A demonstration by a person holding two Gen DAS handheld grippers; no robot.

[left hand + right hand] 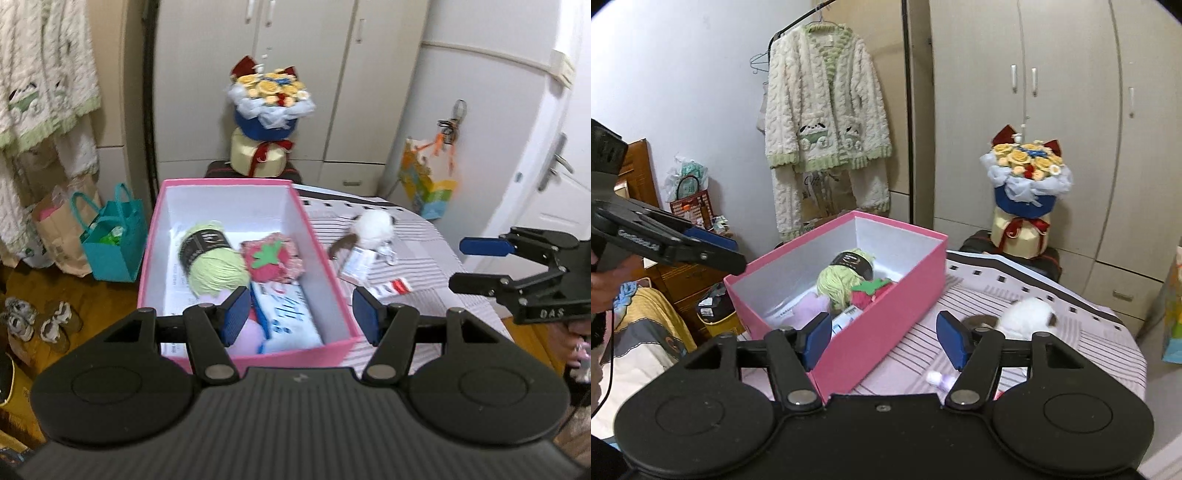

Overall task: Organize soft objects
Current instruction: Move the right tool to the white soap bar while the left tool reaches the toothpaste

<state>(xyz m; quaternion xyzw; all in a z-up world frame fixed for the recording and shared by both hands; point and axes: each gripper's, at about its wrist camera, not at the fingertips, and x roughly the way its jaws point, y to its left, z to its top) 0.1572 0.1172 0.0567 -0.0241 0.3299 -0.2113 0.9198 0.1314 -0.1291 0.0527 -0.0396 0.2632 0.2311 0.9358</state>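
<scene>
Both my left gripper (297,314) and right gripper (882,341) are half open and empty. The white plush (371,227) lies on the striped cloth (424,258), right of the pink box (236,347); I should pinch its fluffy middle, then lift clear of the box wall

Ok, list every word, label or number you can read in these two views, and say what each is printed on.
"DAS": raised letters on the body of the right gripper.
Green yarn ball: black band with a pale round logo, too blurred to read.
White pack in the pink box: blue marks, unreadable.
Paper lining the box floor: small print, too small.
Tag by the white plush: unreadable.
Left gripper: a small mark on its body, illegible.
</scene>
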